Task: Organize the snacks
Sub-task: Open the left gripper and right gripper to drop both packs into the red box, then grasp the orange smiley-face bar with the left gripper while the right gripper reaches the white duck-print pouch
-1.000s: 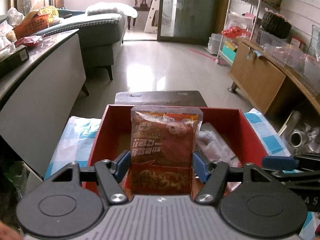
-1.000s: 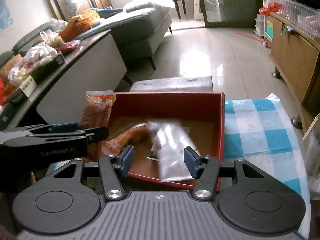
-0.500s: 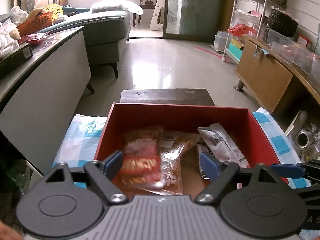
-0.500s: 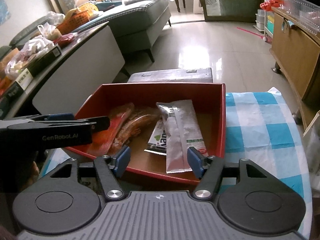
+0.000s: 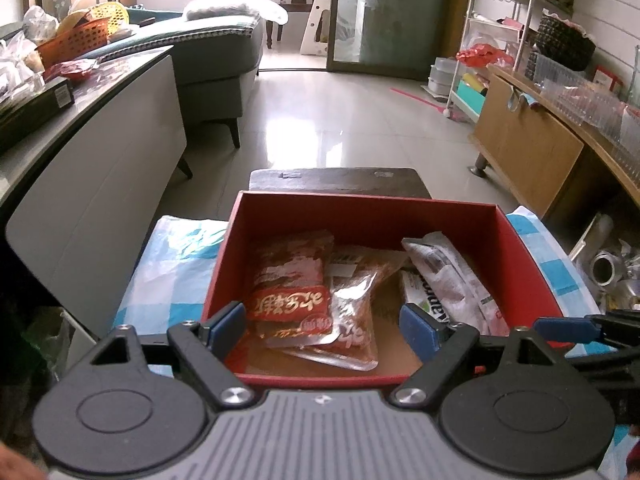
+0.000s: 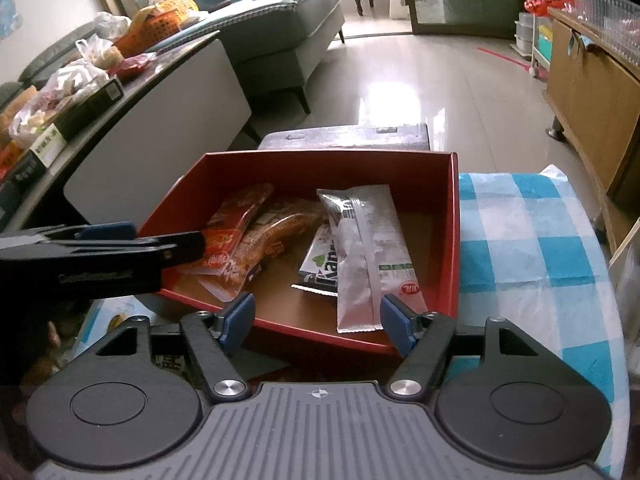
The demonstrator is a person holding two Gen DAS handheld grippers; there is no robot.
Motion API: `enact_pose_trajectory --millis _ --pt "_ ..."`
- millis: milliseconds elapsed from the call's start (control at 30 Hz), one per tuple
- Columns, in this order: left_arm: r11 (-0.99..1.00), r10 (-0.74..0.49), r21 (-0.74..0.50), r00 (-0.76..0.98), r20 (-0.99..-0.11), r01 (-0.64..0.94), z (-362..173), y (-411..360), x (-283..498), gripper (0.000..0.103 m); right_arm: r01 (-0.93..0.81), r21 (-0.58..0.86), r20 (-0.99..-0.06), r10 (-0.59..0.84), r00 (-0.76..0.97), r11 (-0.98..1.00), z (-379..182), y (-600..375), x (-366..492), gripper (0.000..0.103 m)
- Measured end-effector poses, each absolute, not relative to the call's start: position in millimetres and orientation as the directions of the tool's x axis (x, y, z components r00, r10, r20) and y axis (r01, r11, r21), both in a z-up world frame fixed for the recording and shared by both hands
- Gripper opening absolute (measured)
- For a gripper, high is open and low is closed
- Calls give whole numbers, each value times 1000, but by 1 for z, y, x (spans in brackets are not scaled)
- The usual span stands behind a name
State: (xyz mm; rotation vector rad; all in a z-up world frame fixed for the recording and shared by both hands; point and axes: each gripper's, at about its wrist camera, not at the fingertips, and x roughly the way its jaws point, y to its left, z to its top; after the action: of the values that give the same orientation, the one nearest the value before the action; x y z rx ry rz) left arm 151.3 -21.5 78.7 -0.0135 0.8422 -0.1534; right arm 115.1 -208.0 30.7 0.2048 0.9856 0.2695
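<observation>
Red box (image 5: 360, 216) of snack packets; left gripper (image 5: 324, 328) wide, empty; right gripper (image 6: 318, 322) opening, empty, hiding the silver packet's (image 6: 360, 248) six-o'clock end

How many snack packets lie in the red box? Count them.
4 visible: red packet at the left, clear orange-brown packet beside it, silver packet on the right overlapping a black-and-white packet. More may be underneath.

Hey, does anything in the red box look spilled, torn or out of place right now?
Nothing looks spilled or torn. The red box holds the packets loosely piled: the red packet overlaps a clear-fronted one, and the silver packet lies across a black-and-white one. Untidy, not damaged.
</observation>
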Motion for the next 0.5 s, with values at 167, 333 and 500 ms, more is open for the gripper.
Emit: enact_pose_trajectory --millis 167,333,500 --pt "990 -139 -95 635 -760 103 76 -2 144 79 -115 302 -798 317 512 946 23 -212 118 76" --pt "990 -141 -119 600 -787 77 70 20 133 79 -122 337 -796 352 493 934 15 -210 124 77" --pt "992 -121 -125 583 -803 34 67 50 124 79 -123 310 -811 330 482 943 7 -204 137 78"
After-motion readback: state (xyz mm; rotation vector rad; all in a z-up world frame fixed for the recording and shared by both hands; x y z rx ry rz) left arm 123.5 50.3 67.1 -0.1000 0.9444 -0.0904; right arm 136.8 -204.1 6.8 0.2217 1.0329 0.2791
